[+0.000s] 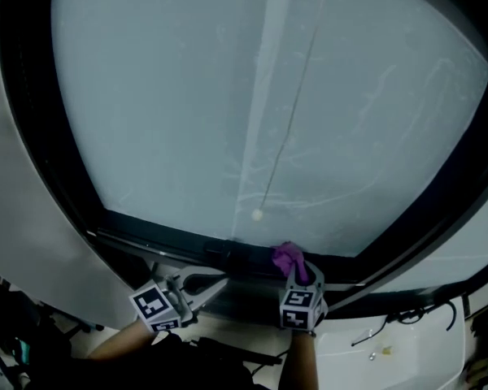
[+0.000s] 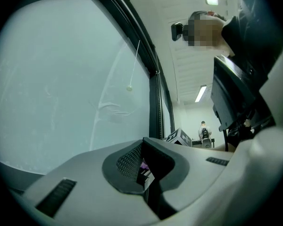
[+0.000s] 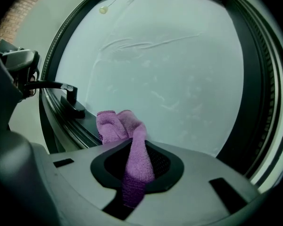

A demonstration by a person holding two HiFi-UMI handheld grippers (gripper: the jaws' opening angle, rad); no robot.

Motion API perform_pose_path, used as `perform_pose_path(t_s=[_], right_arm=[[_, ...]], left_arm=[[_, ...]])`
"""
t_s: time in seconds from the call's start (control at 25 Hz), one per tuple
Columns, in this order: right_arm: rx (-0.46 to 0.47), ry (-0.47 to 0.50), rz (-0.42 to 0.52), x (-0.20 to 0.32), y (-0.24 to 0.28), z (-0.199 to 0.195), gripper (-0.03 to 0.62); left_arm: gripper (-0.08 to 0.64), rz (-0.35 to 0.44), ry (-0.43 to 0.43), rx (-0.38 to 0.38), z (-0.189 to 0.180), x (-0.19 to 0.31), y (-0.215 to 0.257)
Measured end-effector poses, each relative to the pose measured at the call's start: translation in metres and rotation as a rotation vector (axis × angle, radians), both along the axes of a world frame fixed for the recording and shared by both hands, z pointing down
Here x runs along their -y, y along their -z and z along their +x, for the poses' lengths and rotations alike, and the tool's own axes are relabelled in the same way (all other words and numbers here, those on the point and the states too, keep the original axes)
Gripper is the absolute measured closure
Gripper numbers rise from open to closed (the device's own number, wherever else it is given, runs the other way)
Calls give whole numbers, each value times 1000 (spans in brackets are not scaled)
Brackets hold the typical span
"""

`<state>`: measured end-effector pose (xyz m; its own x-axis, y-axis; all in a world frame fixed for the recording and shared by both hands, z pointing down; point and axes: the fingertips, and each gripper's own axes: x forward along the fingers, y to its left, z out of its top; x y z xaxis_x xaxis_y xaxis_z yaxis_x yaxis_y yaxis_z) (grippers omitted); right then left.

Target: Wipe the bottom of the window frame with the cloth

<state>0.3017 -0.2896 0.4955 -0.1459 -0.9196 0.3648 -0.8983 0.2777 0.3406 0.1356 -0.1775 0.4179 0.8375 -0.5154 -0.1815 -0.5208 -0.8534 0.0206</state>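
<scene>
Right gripper view shows my right tool (image 3: 135, 150) clamped on the purple cloth (image 3: 114, 125). One strip of it runs down between the two pads, and the loose bunch stands out past the tips. I judge I hold it so for a reason: the soft bunch is the part that meets the frame, and the hard tips stay behind it and do not scrape.

The bunch rests on the bottom rail of the window frame (image 3: 68, 128), just below the glass (image 3: 170, 55). It lies directly ahead of the tool, touching the rail as far as I can see. A dark window handle (image 3: 70, 100) sits on the same rail, to the left of the cloth and apart from it. In the head view the cloth is nearer to the right corner of the rail than to the left one, so most of the rail lies to the left, past the handle.

My left tool (image 1: 224, 279) has its jaws together and grips nothing. It lies low beside the rail, left of the cloth, with its tips pointing toward it. I think it only waits there, out of the way of the wiping.

A thin cord with a small bead (image 1: 257, 214) hangs in front of the glass above the cloth.
</scene>
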Motion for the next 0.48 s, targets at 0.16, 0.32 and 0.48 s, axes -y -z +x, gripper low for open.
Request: perform_pose_path(t_s=[0.16,0.32,0.48], right_arm=[[-11,-51,-5,2,0,12,526],[-31,-107,-17,0,1,30,526],[-33,-166,-26,-1,2,45,526]], left_arm=[[557,7,-26,24,2,11,0],[557,19,-65,28,6,17,3],[557,31,-96,43,10,22,4]])
